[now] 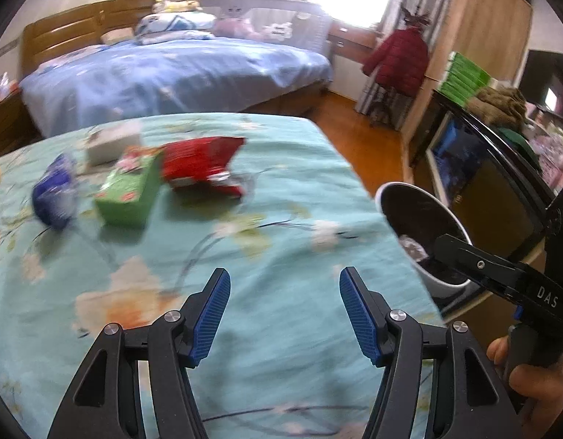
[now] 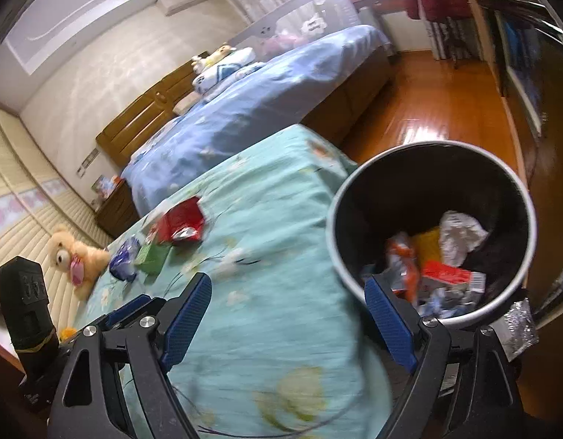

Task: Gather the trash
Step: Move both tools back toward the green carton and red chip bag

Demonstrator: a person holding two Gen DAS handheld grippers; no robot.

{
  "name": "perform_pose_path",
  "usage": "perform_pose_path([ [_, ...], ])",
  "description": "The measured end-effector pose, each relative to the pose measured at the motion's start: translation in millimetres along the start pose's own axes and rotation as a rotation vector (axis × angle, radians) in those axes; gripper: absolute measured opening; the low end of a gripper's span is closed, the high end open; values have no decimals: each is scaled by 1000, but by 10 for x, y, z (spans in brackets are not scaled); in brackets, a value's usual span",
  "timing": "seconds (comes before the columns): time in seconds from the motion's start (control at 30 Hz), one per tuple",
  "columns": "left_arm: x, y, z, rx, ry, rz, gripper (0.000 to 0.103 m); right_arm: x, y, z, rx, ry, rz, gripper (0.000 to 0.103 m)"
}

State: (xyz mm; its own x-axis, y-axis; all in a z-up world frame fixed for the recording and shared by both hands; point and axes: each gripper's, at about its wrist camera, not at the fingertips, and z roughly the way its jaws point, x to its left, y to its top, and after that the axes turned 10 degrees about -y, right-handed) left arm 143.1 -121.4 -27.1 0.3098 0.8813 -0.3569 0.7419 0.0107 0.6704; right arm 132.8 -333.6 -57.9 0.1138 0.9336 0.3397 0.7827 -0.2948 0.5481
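Note:
On the teal floral bedspread [image 1: 245, 256] lie a red snack bag [image 1: 201, 164], a green carton [image 1: 129, 194], a blue wrapper [image 1: 54, 194] and a white box [image 1: 111, 144]. The same litter shows in the right wrist view: red bag [image 2: 182, 221], green carton [image 2: 151, 256], blue wrapper [image 2: 124, 259]. A white bin with a black liner [image 2: 431, 230] beside the bed holds several wrappers; it also shows in the left wrist view [image 1: 424, 234]. My left gripper [image 1: 285, 314] is open and empty above the bedspread. My right gripper [image 2: 287, 318] is open and empty at the bin's near rim.
A second bed with a blue cover [image 1: 179, 73] stands behind. A teddy bear [image 2: 76, 256] sits at the bed's head. A silver foil piece [image 2: 515, 325] lies by the bin on the wooden floor [image 2: 446, 109]. A cabinet with a TV [image 1: 483, 183] stands at the right.

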Motion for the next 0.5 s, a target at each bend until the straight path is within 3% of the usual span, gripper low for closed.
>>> perform_pose_path([
  [0.5, 611, -166, -526, -45, 108, -112, 62, 711, -167, 348, 46, 75, -114, 87],
])
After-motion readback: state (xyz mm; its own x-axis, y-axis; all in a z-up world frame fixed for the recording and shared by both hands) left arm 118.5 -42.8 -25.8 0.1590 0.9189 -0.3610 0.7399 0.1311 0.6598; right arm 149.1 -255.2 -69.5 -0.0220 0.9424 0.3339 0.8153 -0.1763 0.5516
